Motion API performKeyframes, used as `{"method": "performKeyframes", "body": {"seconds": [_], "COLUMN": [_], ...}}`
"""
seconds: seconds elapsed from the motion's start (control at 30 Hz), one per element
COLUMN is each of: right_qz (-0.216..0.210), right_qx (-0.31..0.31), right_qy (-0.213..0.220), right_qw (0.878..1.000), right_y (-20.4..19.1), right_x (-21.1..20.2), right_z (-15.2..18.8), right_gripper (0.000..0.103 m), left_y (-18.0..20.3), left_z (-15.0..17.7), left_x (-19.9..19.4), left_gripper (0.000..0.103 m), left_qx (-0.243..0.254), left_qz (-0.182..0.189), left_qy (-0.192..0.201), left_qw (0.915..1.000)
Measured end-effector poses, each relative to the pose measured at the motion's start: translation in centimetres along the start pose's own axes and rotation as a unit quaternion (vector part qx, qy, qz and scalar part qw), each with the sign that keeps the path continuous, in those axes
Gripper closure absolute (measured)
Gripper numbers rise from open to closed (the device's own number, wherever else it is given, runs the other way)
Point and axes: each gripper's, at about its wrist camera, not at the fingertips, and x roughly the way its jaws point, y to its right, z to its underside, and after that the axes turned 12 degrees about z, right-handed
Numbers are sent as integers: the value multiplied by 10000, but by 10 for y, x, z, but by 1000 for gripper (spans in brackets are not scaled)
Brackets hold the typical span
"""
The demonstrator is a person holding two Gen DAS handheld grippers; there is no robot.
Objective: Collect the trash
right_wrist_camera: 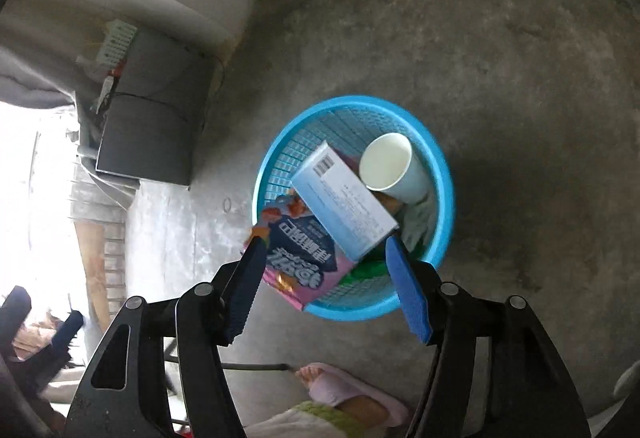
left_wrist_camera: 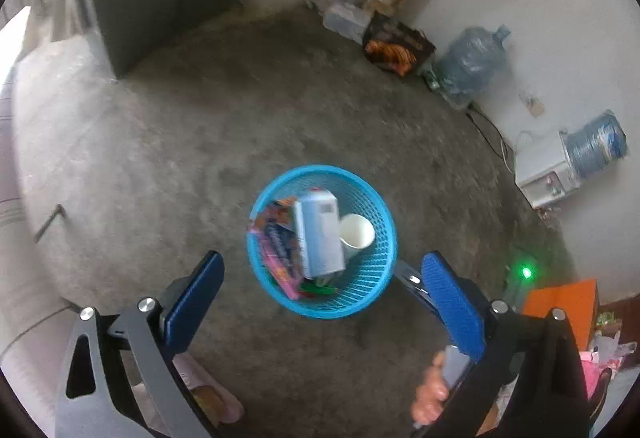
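Grippers first, nearest the cameras. Left gripper: jaws spread wide, nothing between the blue pads, held above the concrete floor just short of the basket. Right gripper: jaws likewise wide apart and holding nothing; its fingertips sit over the near rim of the basket, on either side of the pink wrapper's lower end, with no contact evident. A hand shows at the lower edge of the left wrist view, and a foot in a pink slipper at the bottom of the right wrist view.

Blue mesh basket stands upright on the floor directly ahead of both grippers. Contents: a pink snack wrapper leaning over the near-left rim, a pale blue carton lying tilted across it, and a white paper cup tipped on its side against the carton's far end. Green material lies beneath; its nature cannot be determined.

Further off, a grey cabinet stands by the left wall. Along the far right wall: a dark printed bag, a large water bottle, and a white dispenser with a second bottle on it.
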Motion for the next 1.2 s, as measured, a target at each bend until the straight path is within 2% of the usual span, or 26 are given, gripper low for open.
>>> {"method": "performKeyframes", "body": {"seconds": [0.1,0.23,0.33,0.4,0.5,0.57,0.63,0.73,0.87,1.0,1.1,1.13,1.2], "right_qz": [-21,-96,-229,-287,-435,-628,-747,-776,-810,-651,-746,-778,-718], "right_qx": [39,-141,-683,-1224,-1949,-2385,-2750,-3363,-4047,-4110,-4070,-4109,-4304], "right_qy": [103,328,649,958,1328,1417,1516,1889,2441,2778,2987,3087,3141], "right_qw": [9999,9993,9953,9874,9708,9587,9465,9193,8775,8658,8600,8543,8432], "right_y": [11,12,-2,-20,-50,-73,-95,-132,-172,-189,-191,-192,-196], "right_x": [-19,-55,-96,-128,-166,-183,-195,-215,-247,-270,-273,-272,-268], "right_z": [10,22,45,68,106,135,161,205,258,290,307,317,331], "right_gripper": [43,43,39,31,20,17,12,8,8,8,8,8,8], "left_y": [4,17,19,10,-12,-32,-53,-74,-91,-100,-103,-106,-108], "left_z": [7,24,54,80,124,161,197,242,282,305,317,319,324], "left_x": [-30,-97,-162,-204,-252,-284,-308,-336,-356,-377,-389,-391,-389], "left_gripper": [6,6,6,6,6,6,6,5,5,6,5,6,5], "left_qx": [130,565,942,1037,872,626,244,-329,-656,-742,-834,-897,-1048], "left_qz": [-49,53,-15,-56,-377,-659,-949,-1379,-2066,-2452,-2436,-2407,-2528], "left_qy": [235,674,1132,1481,2065,2462,2697,2963,2961,3078,3186,3165,3136], "left_qw": [9996,9961,9891,9835,9738,9649,9580,9445,9302,9163,9123,9132,9092]}}
